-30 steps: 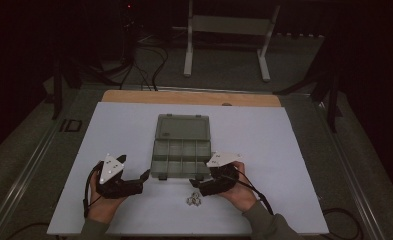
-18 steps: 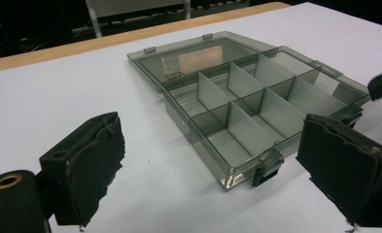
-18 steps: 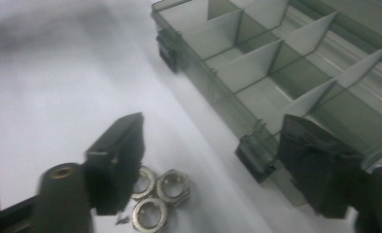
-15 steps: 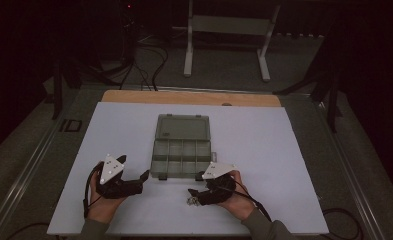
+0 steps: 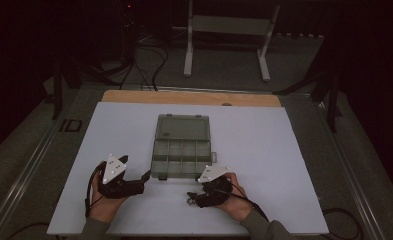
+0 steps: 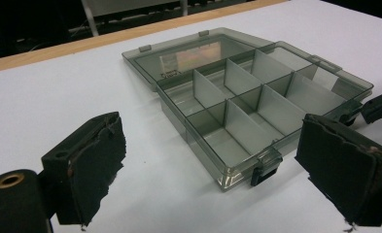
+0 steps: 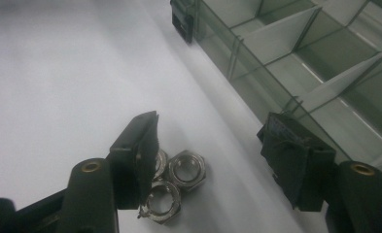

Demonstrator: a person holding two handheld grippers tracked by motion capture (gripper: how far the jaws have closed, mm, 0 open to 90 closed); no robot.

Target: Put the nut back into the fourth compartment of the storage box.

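A grey see-through compartment box point(image 5: 181, 157) lies open mid-table, its lid point(image 5: 181, 127) folded flat behind it and its cells point(image 6: 237, 109) bare. Three steel nuts point(image 7: 175, 180) lie in a cluster on the white sheet just in front of the box. My right gripper point(image 5: 192, 198) is lowered over them. Its jaws have just been closing, but they stand open point(image 7: 213, 160): the nuts lie by the left pad point(image 7: 142, 150) and the far pad is well clear of them. My left gripper point(image 5: 145, 176) rests open near the box's front left corner point(image 6: 256, 167).
The white sheet point(image 5: 264, 150) covers the table, with a wooden strip point(image 5: 189, 98) along its far edge. Behind the table stand a white metal frame point(image 5: 224, 30) and dark cables point(image 5: 149, 70) on the floor. Both of the person's hands come in from the front edge.
The right gripper has come down and toward the front edge onto the nuts, and its jaws have narrowed. The left gripper and the box have stayed put.
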